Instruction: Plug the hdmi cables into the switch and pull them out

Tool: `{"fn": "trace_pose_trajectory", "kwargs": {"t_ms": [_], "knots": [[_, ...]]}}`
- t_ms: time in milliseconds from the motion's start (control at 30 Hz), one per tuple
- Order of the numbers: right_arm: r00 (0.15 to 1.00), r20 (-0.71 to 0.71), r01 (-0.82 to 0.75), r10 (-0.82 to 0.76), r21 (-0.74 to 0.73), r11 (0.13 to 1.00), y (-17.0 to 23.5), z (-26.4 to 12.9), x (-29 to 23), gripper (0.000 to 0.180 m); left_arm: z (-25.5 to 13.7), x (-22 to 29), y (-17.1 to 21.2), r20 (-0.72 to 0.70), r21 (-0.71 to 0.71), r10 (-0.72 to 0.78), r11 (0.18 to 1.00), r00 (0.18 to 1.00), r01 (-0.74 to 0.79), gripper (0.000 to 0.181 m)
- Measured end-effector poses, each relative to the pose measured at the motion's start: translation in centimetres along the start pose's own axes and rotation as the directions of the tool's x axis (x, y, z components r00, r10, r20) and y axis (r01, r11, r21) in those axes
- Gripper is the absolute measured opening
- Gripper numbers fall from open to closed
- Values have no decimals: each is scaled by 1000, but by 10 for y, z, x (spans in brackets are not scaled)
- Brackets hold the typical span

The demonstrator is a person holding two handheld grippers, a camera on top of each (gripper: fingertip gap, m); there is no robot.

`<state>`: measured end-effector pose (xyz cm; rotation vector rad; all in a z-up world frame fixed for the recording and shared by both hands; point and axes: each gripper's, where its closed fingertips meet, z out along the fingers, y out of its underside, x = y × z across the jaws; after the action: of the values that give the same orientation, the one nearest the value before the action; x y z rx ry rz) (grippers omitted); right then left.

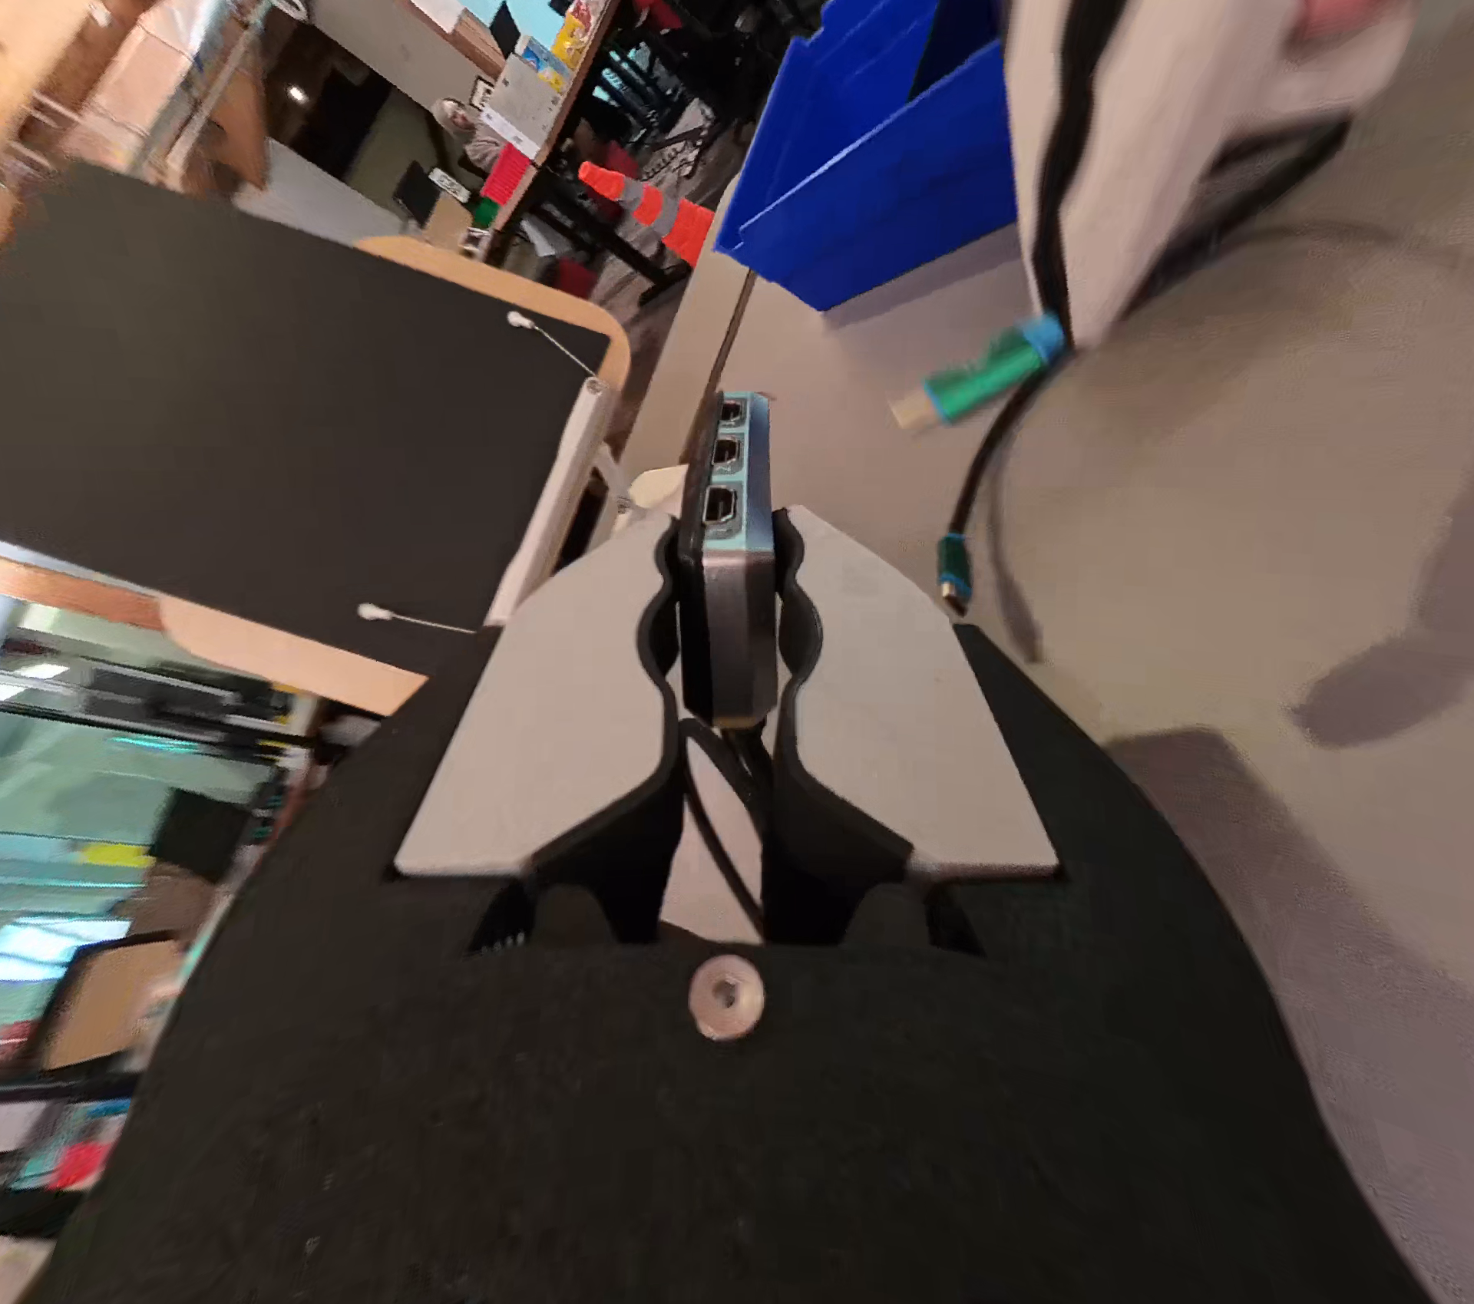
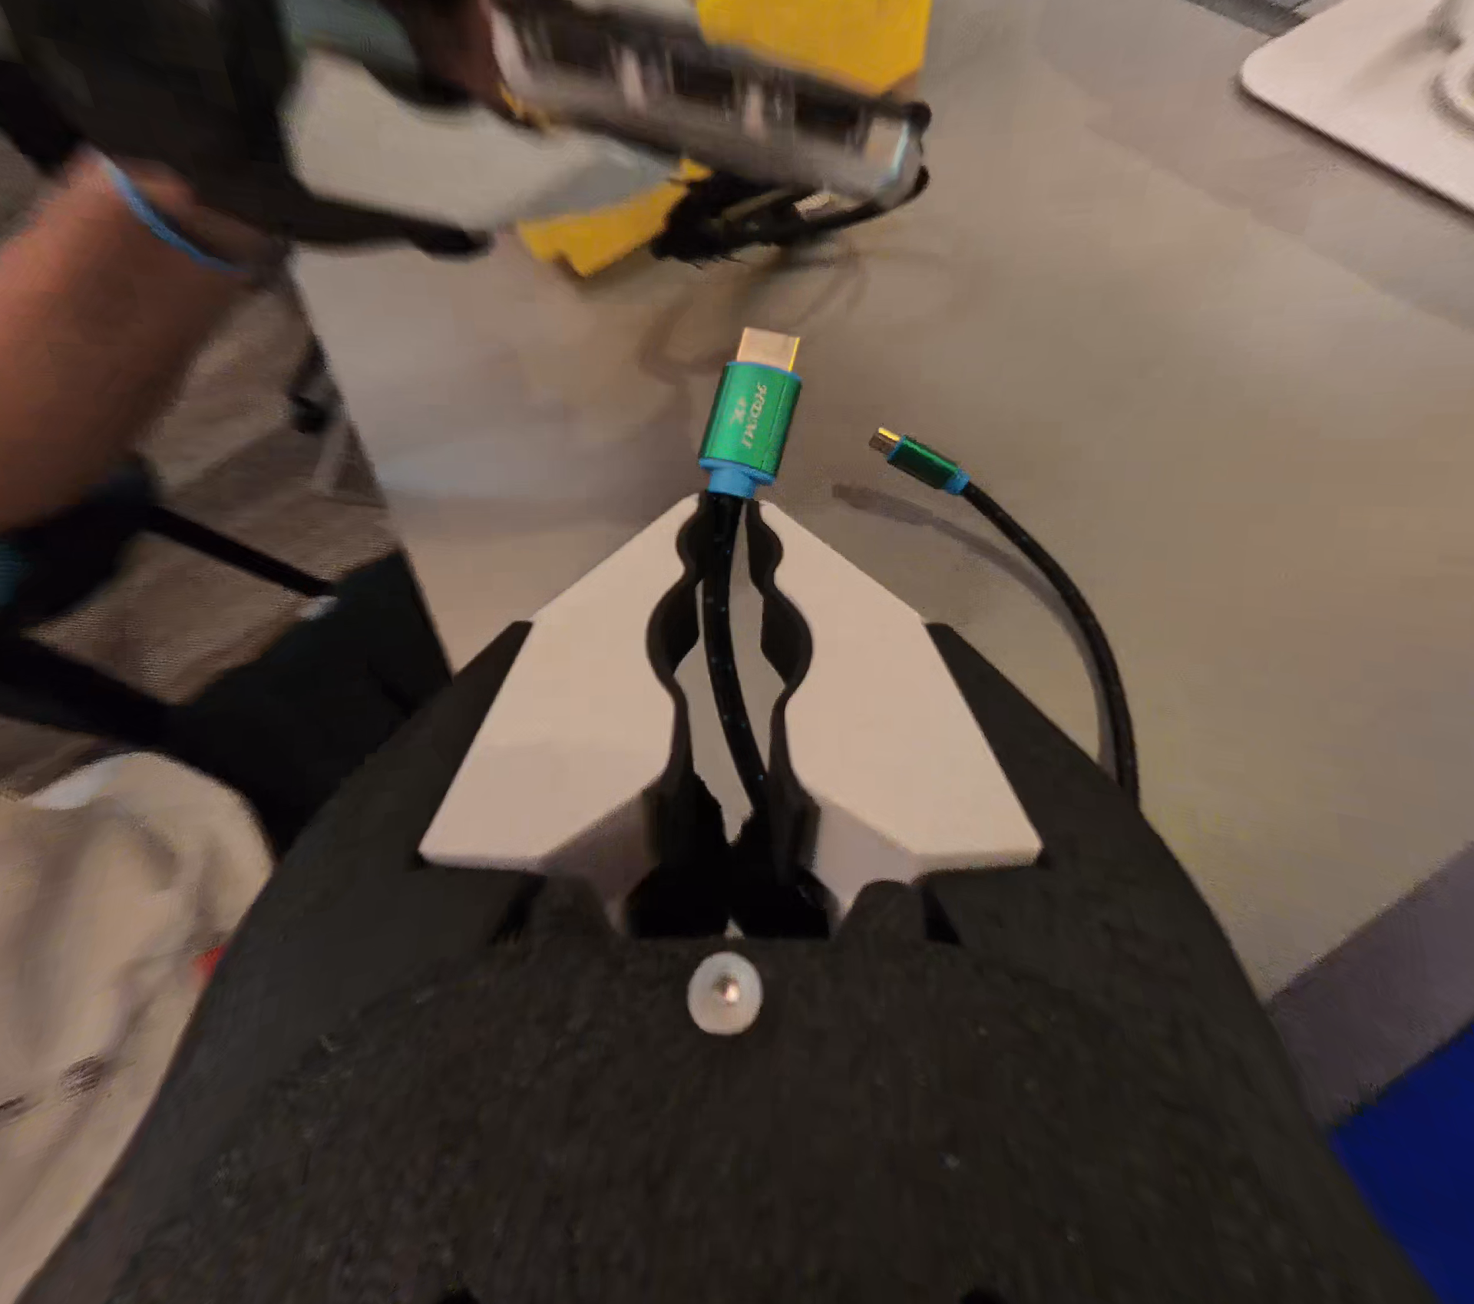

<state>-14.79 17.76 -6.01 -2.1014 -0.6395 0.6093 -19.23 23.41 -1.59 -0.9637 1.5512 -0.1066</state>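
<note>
Clamped in the left gripper (image 1: pixel 727 596), the switch (image 1: pixel 727 548) hangs edge-up over the grey table (image 1: pixel 1196 548), ports facing right. Right gripper (image 2: pixel 727 516) pinches the black cable (image 2: pixel 722 596) behind its green plug (image 2: pixel 748 424); a smaller plug (image 2: pixel 921 462) lies just right.

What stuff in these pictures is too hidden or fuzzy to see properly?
- Right wrist view: the switch is smeared by motion blur, so its sockets can't be counted there.
- Left wrist view: the back end of the switch sits between the left gripper jaws, hiding what plugs in there.
- Left wrist view: the right gripper is blurred; its grip on the green plug is unclear there.
</note>
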Motion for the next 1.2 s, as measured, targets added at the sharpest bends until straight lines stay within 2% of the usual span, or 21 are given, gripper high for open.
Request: {"fn": "trace_pose_trajectory", "kwargs": {"t_ms": [133, 233, 300, 700, 1200], "knots": [[984, 150, -94, 100, -52, 994, -6, -33, -18, 8, 6, 26, -7, 43, -41, 212, 977, 976, -210, 21], [944, 256, -183, 208, -119, 976, 4, -38, -28, 8, 11, 42, -12, 77, -43, 287, 958, 955, -285, 21], [920, 309, -201, 241, -153, 967, 11, -35, -34, 8, 16, 54, -11, 53, -48, 314, 949, 948, -311, 21], [947, 241, -142, 213, -281, 949, 37, -15, -35, 8, 28, 83, -8, -22, -62, 389, 919, 921, -390, 20], [944, 208, -178, 257, -334, 925, 50, -10, -30, 8, 29, 89, -6, -25, -90, 471, 877, 882, -472, 20]]}}
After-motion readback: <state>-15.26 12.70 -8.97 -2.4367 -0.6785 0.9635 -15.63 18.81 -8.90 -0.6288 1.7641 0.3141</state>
